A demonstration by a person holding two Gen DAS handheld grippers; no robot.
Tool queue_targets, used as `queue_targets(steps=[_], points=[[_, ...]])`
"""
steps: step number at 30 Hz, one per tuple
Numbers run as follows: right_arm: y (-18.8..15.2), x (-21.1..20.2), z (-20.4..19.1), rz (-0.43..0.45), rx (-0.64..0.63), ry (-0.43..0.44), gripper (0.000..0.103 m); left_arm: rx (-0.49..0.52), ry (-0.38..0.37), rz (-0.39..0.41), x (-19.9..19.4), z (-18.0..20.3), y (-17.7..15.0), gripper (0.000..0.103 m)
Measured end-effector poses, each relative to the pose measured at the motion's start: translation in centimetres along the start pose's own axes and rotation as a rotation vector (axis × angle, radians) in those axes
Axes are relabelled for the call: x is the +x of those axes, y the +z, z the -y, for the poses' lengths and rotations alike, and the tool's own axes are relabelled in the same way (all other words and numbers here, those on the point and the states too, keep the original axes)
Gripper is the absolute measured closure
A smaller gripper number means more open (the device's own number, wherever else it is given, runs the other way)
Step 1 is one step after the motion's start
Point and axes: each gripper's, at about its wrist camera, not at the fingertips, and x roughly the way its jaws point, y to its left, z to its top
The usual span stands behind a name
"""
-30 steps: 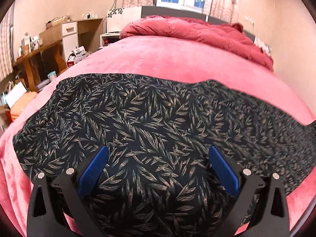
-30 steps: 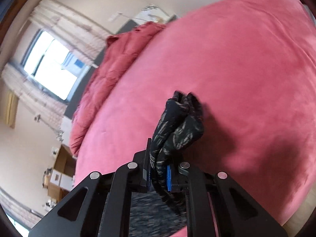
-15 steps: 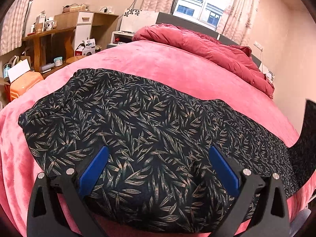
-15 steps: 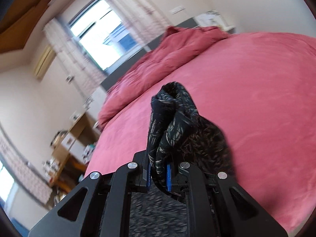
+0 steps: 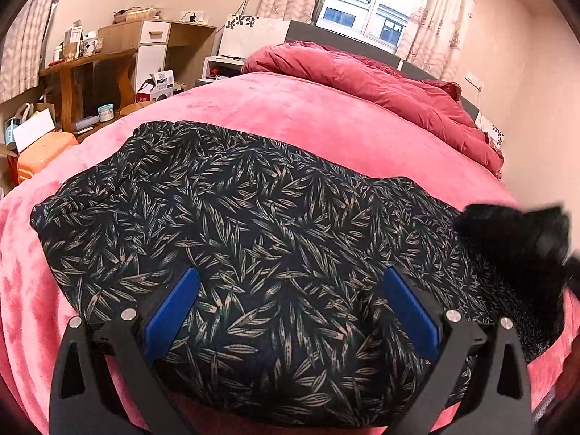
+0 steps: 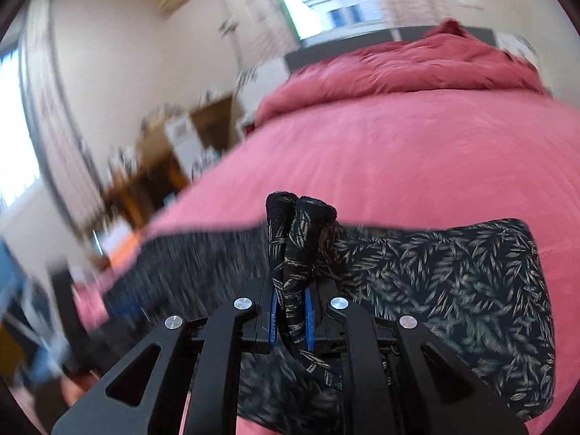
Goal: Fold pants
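a bed [image 5: 326, 116] covered by a pink fleece blanket [image 5: 21, 290] is seen in both views. black leaf-print pants [image 5: 253, 224] are spread flat across the near part of the blanket, lengthwise from left to right. a red quilt [image 5: 380, 87] is bunched along the far end by the headboard. in the right wrist view the pants [image 6: 453, 282] are seen lying on the blanket [image 6: 417, 152], with pink left bare between them and the quilt [image 6: 417, 65].
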Motion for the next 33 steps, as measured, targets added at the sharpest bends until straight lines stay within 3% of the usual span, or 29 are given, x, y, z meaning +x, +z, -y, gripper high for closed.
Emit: queue_targets(steps=[1, 3, 5, 6, 10, 13, 15, 19, 20, 24, 26, 28, 29, 33], points=[[-0.5, 0.6, -0.3, -0.025, -0.033, -0.013, 0.092, 0.000, 0.000, 0.000, -0.1, -0.1, -0.1, 0.002], [-1.6, 1.6, -0.9, -0.069, -0.095, -0.046, 0.078, -0.001, -0.002, 0.003, 0.0, -0.1, -0.1, 0.002], [-2.6, 2.4, -1.0, -0.116, -0.127, -0.073, 0.031, -0.005, -0.003, 0.007, -0.3, 0.0, -0.5, 0.002], [-3.3, 2.5, -0.9, -0.141, -0.111, -0.057, 0.030, -0.010, -0.004, 0.011, -0.5, -0.1, -0.5, 0.002], [-4.7, -0.3, 0.7, -0.117, -0.010, 0.031, 0.030, -0.040, -0.053, 0.035, -1.8, 0.1, -0.6, 0.002], [-3.4, -3.3, 3.0, -0.036, 0.116, 0.042, 0.030, -0.039, -0.162, 0.010, -2.0, 1.7, -0.1, 0.002], [-2.7, -5.4, 5.4, 0.026, 0.201, -0.004, 0.031, -0.021, -0.226, -0.023, -1.6, 3.6, 0.4, 0.002], [-1.4, -7.4, 9.9, 0.045, 0.305, -0.169, 0.057, 0.038, -0.284, -0.155, 1.6, 8.3, 1.4, 0.003], [-1.5, -7.7, 10.8, 0.044, 0.328, -0.187, 0.064, 0.039, -0.305, -0.197, 2.7, 9.5, 1.6, 0.008], [-2.7, -8.3, 13.1, 0.001, 0.371, -0.229, 0.071, 0.068, -0.326, -0.311, 5.9, 12.5, 1.3, 0.032], [-3.7, -7.8, 13.7, -0.047, 0.382, -0.225, 0.073, 0.097, -0.281, -0.327, 6.7, 13.4, 0.9, 0.039], [-4.2, -6.9, 14.1, -0.103, 0.394, -0.232, 0.073, 0.128, -0.304, -0.335, 6.8, 14.2, 0.4, 0.067], [-4.2, -6.4, 14.4, -0.122, 0.398, -0.241, 0.075, 0.131, -0.344, -0.368, 6.9, 14.5, 0.3, 0.089], [-3.8, -5.6, 14.9, -0.124, 0.376, -0.285, 0.075, 0.088, -0.383, -0.302, 3.8, 13.8, 0.9, 0.092]])
